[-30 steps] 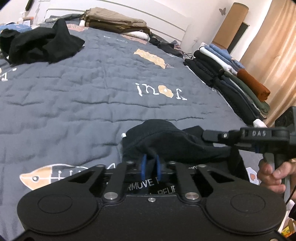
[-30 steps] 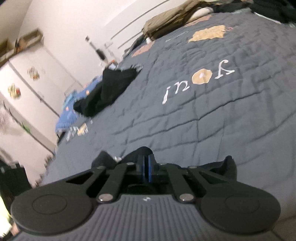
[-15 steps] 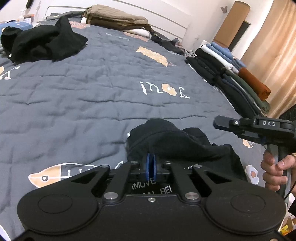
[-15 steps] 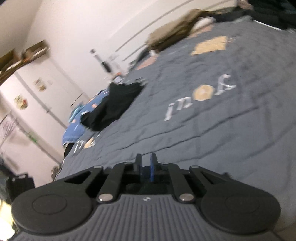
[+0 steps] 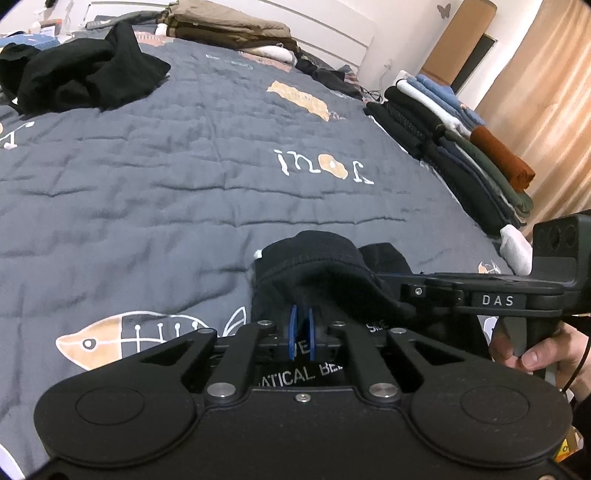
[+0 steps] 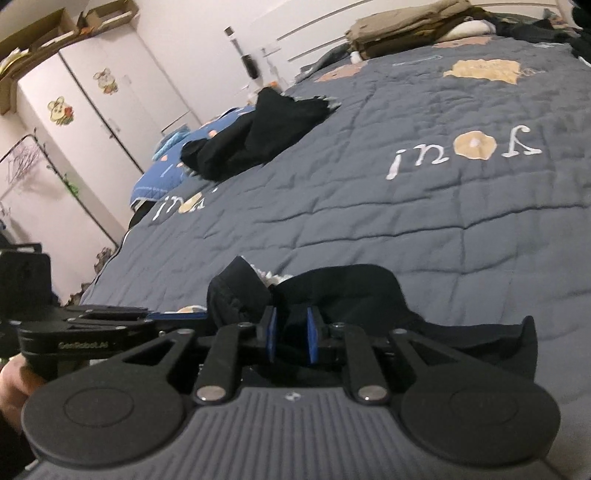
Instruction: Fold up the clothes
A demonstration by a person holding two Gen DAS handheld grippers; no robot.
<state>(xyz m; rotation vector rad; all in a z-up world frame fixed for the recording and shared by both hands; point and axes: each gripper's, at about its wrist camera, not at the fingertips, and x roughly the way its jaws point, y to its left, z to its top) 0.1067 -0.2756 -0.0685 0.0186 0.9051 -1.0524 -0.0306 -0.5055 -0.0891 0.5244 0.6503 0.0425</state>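
Note:
A small black garment [image 5: 314, 258] lies bunched on the grey quilt [image 5: 184, 184] close in front of both grippers. My left gripper [image 5: 301, 330] has its blue pads almost together; its jaws are opening by a sliver, with the garment's hem still over the tips. In the right wrist view the garment [image 6: 351, 291] sits just past my right gripper [image 6: 291, 332], whose jaws are opening; the blue pads stand apart with dark cloth loose between them. The right gripper [image 5: 388, 286] comes in from the right, held by a hand [image 5: 535, 354]. The left gripper [image 6: 199, 315] shows side-on at the left.
A crumpled black clothes pile [image 5: 85, 74] lies far left on the bed. Folded clothes are stacked along the right edge [image 5: 461, 147], and tan folded items [image 5: 229, 29] lie by the headboard. A white wardrobe [image 6: 92, 92] stands beyond the bed's left side.
The right gripper's pads have parted, and it has rolled and come back in from the right to the garment. The left pads show a slightly wider gap. The garment has settled on the quilt.

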